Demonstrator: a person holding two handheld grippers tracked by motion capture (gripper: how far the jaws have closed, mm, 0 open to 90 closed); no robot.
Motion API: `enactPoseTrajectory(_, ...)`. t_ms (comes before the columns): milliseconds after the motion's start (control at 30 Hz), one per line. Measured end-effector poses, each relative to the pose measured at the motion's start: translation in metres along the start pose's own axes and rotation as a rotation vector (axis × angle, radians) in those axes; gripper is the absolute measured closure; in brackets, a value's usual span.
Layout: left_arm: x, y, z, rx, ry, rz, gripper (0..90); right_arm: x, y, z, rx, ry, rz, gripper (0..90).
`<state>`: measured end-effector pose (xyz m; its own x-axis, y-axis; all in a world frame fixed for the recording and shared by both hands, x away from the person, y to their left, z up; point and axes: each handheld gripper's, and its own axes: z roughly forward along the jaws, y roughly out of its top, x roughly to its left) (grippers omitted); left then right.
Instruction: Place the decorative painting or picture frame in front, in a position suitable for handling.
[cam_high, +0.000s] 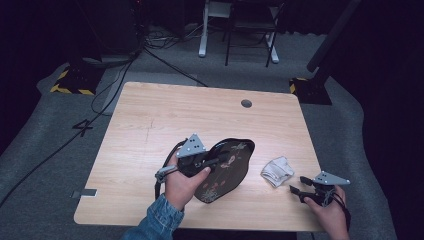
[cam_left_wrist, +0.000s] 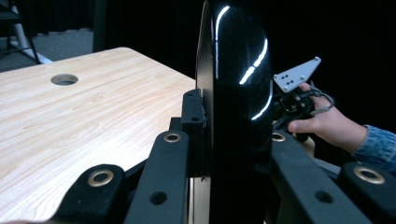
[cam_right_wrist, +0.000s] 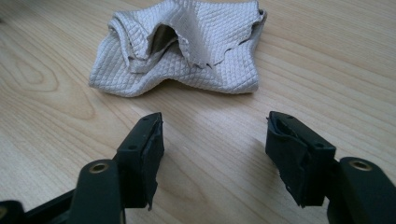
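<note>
A black lacquered plate (cam_high: 227, 167) with a pink flower pattern is held tilted up on its edge near the table's front middle. My left gripper (cam_high: 212, 162) is shut on its rim. In the left gripper view the plate (cam_left_wrist: 236, 84) stands edge-on between the jaws, glossy black. A crumpled white quilted cloth (cam_high: 277, 171) lies flat on the table to the right of the plate. My right gripper (cam_high: 299, 185) is open just in front of the cloth, near the table's front right edge. In the right gripper view the cloth (cam_right_wrist: 187, 51) lies a short way beyond the open jaws (cam_right_wrist: 215, 140), untouched.
The wooden table (cam_high: 165, 120) has a round cable hole (cam_high: 246, 103) at the back. A chair and desk legs stand on the grey floor behind the table, with cables running to the left. The other hand and its gripper (cam_left_wrist: 299, 88) appear behind the plate.
</note>
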<state>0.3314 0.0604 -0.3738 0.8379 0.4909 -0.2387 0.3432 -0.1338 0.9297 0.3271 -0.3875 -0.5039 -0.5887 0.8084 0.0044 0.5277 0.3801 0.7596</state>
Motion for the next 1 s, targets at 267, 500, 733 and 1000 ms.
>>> enactPoseTrajectory(267,0.001,-0.001,0.000,0.017,-0.007,0.001,74.4,-0.001,0.000,-0.001,-0.003,0.008,0.017,39.1)
enactPoseTrajectory(500,0.000,-0.002,0.001,0.037,-0.004,0.004,66.7,-0.001,0.010,-0.007,-0.053,0.049,0.059,43.9)
enactPoseTrajectory(733,-0.001,-0.002,-0.009,0.058,0.019,0.018,49.6,0.006,0.040,-0.009,-0.119,0.092,0.048,45.8)
enactPoseTrajectory(1000,0.000,-0.010,-0.033,0.143,0.030,0.083,40.9,0.015,0.073,0.022,0.035,0.080,0.024,45.7)
